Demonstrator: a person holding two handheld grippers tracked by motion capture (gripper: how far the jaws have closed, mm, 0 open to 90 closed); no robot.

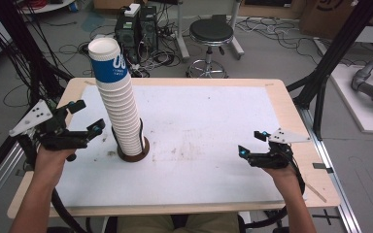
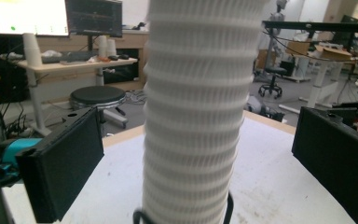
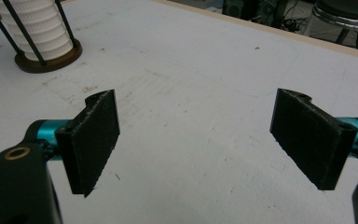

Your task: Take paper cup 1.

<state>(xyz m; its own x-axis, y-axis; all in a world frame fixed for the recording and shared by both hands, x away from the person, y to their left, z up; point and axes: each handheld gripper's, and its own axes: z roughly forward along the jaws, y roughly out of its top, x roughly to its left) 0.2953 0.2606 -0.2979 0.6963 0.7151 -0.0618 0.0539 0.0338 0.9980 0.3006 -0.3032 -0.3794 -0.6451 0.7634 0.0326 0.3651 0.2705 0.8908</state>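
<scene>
Both our left tongs (image 1: 85, 118) and right tongs (image 1: 251, 143) are open; near the tabletop's left edge, a hard squeeze could tip the leaning cup stack (image 1: 120, 114).

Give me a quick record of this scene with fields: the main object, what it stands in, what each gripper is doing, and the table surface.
main object: tall stack of paper cups, top cup blue and white, leaning slightly
holder: round brown base with thin black upright rods
left gripper: jaws open, beside the stack and aimed at it, not touching
right gripper: jaws open, nothing between them, over bare table apart from the stack
table: white mat with smudges, wooden edge
</scene>
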